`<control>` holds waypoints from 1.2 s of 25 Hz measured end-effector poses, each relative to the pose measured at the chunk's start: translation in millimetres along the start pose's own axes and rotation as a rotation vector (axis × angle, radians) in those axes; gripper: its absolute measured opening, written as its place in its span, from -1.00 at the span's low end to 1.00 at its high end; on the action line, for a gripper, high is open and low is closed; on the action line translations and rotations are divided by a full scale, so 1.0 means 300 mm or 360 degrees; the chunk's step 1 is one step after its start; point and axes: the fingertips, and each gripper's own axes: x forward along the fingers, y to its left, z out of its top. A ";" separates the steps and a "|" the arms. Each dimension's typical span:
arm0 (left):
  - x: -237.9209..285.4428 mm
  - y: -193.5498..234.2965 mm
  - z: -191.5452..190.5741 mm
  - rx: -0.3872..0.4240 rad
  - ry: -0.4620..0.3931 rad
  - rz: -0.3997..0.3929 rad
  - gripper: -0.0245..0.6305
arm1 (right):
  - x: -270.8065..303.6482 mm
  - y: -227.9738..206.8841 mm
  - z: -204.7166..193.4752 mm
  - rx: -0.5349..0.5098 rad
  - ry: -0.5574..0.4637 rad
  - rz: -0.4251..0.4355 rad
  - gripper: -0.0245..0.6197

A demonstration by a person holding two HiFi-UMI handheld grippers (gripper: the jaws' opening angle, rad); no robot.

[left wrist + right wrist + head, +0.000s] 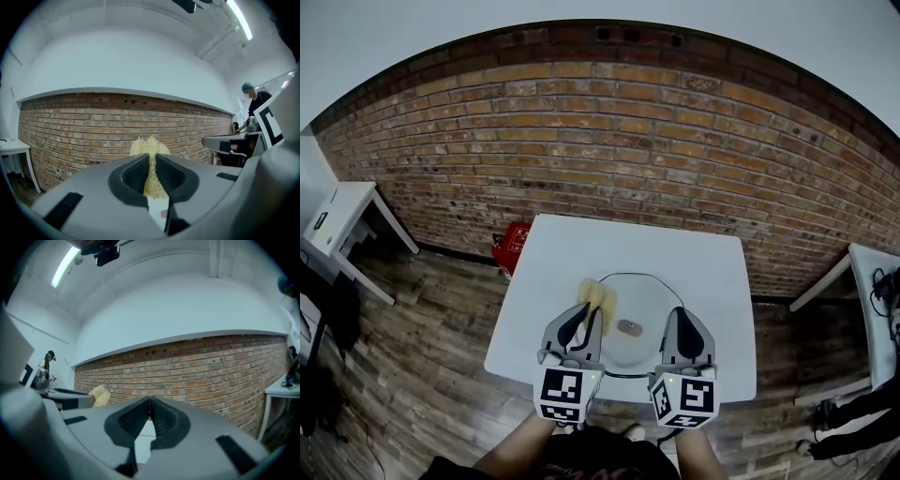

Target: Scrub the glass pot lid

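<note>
Glass pot lid (642,298) flat on white table (581,246), toward near edge, brownish knob (629,327) at centre. Left tongs (587,311) pinching pale yellow fibrous scrubber (600,296). Scrubber squeezed thin between pads (136,176), tuft poking out past tips, sitting at lid's left rim. Contact with glass: cannot tell. Right tongs (680,314) pressed together, nothing between them, at lid's right side. Both tongs level, side by side, pointing toward brick wall (609,141). Bare forearms at bottom of head view.
</note>
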 end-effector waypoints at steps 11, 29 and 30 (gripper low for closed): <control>0.010 0.008 -0.021 -0.0023 0.0018 -0.0003 -0.79 | 0.019 0.006 -0.011 -0.0013 0.0019 0.0024 -0.86; 0.017 0.062 -0.057 -0.0063 0.0088 0.0065 -0.82 | 0.035 -0.005 -0.032 -0.0008 0.0032 0.0014 -0.86; 0.017 0.076 -0.074 -0.0072 0.0117 0.0074 -0.82 | 0.038 -0.001 -0.037 -0.0006 0.0035 0.0018 -0.86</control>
